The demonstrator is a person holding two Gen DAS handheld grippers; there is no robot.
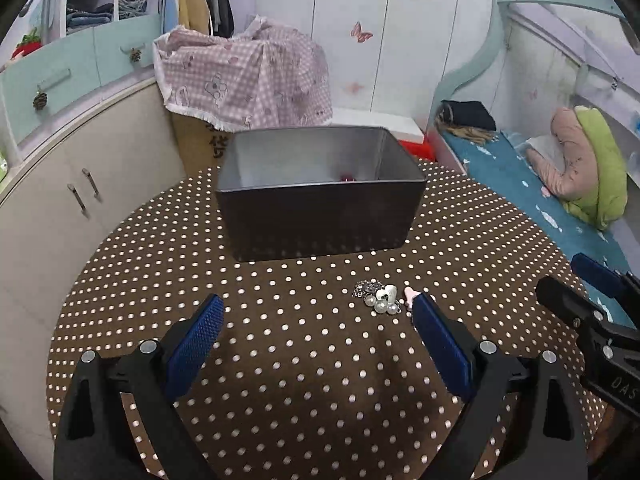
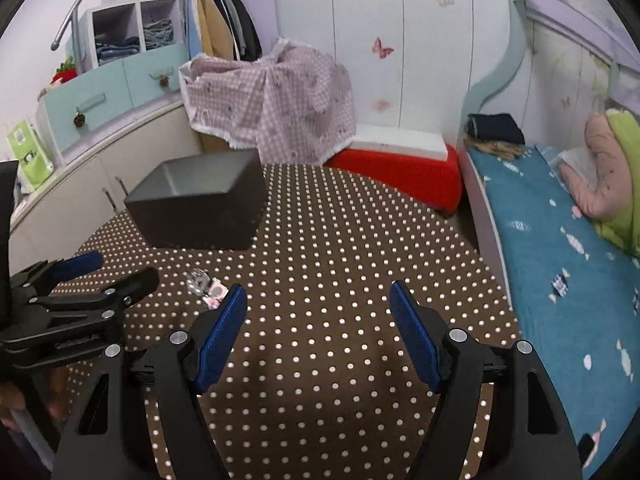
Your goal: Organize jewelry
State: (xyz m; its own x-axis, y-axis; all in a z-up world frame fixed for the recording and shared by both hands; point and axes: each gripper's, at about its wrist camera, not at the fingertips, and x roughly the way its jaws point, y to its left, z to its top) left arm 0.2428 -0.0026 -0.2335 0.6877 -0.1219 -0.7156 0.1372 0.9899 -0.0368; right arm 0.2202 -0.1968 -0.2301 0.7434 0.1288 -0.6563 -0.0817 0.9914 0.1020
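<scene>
Low over the dotted table (image 1: pixel 304 360), both grippers, left (image 1: pixel 318 316) and right (image 2: pixel 318 304), point forward with jaws wide and empty, the jewelry (image 1: pixel 380 296) lying just before the box (image 1: pixel 320 220).

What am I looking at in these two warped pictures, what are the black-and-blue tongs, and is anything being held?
The tongs are two hand-held grippers; a person carries one in each hand, and no robot arm is involved. Each picture comes from a wide-angle camera on one gripper, looking forward between its jaws. The left gripper and the right gripper both stand open and hold nothing. They hover over a round table with a brown dotted cloth. On it stands an open dark box with something small and red inside. A little jewelry pile, chain and pearl-like beads, lies in front of the box, near the left gripper's right fingertip.
</scene>
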